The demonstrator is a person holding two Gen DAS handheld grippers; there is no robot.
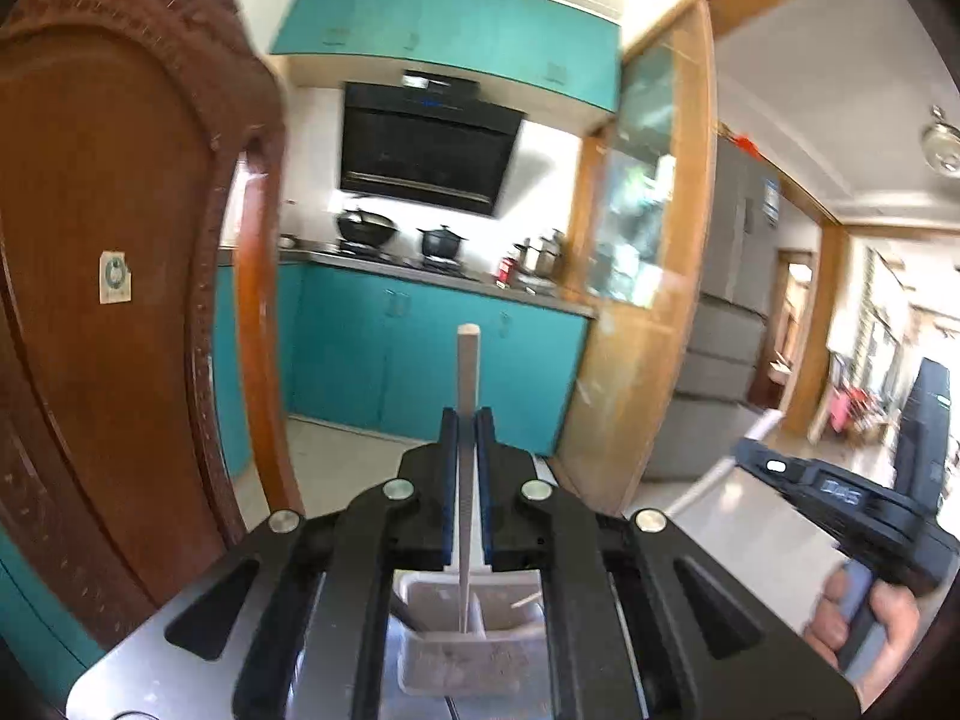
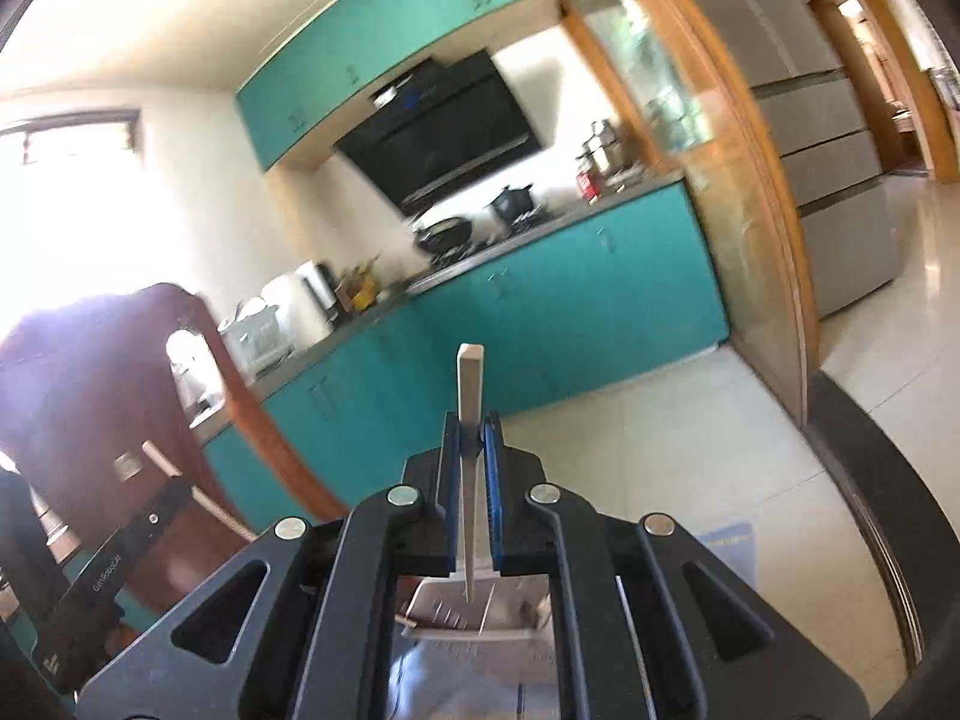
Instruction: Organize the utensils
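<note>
- A pale, flat-ended chopstick is clamped between the blue-padded jaws of the left gripper, its blunt end rising past the fingertips.
- A second pale chopstick is pinched in the same way by the right gripper, also pointing upward.
- Below each gripper, a grey plastic divided utensil tray is seen, with the lower ends of the sticks over its compartments; contact cannot be told.
- To the right of that tray, in the left wrist view, the right gripper's black body is gripped by a hand.
- Behind the tray, a carved brown wooden chair back and teal kitchen cabinets are seen.
</note>
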